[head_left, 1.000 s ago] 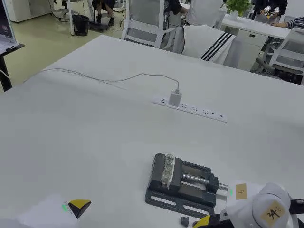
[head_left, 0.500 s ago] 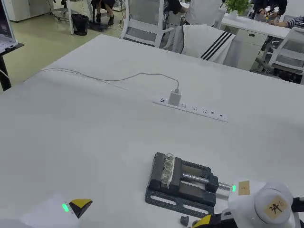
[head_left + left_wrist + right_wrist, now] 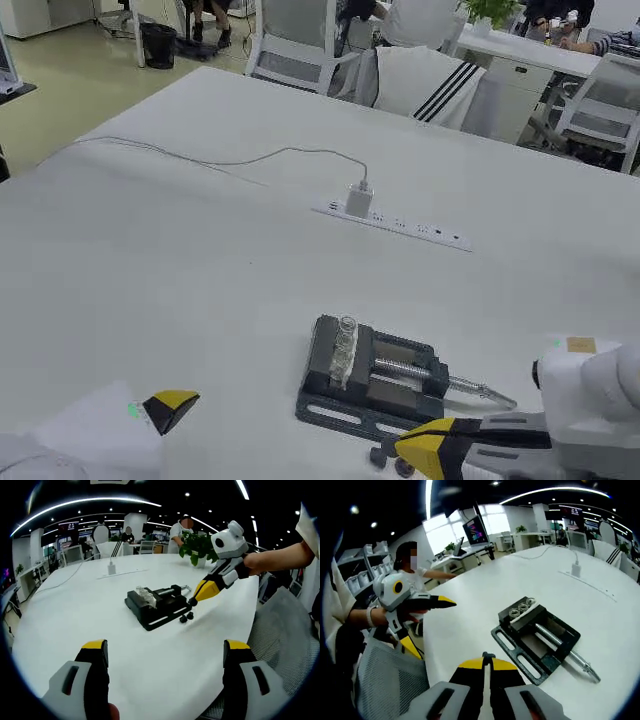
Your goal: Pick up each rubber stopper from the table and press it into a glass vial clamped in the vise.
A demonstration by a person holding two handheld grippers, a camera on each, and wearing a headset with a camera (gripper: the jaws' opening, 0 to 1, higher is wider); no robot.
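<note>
head: above, looks forward-down over table [image 3: 180, 270] | left gripper view: low, faces vise [image 3: 156, 601], well back | right gripper view: nearer, over vise | shared: vise

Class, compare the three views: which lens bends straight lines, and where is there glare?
Head view: even light, table edges straight, vise sharp. Left gripper view: fisheye bows the table edge, ceiling lights streak. Right gripper view: same bulge, windows blown out.
</note>
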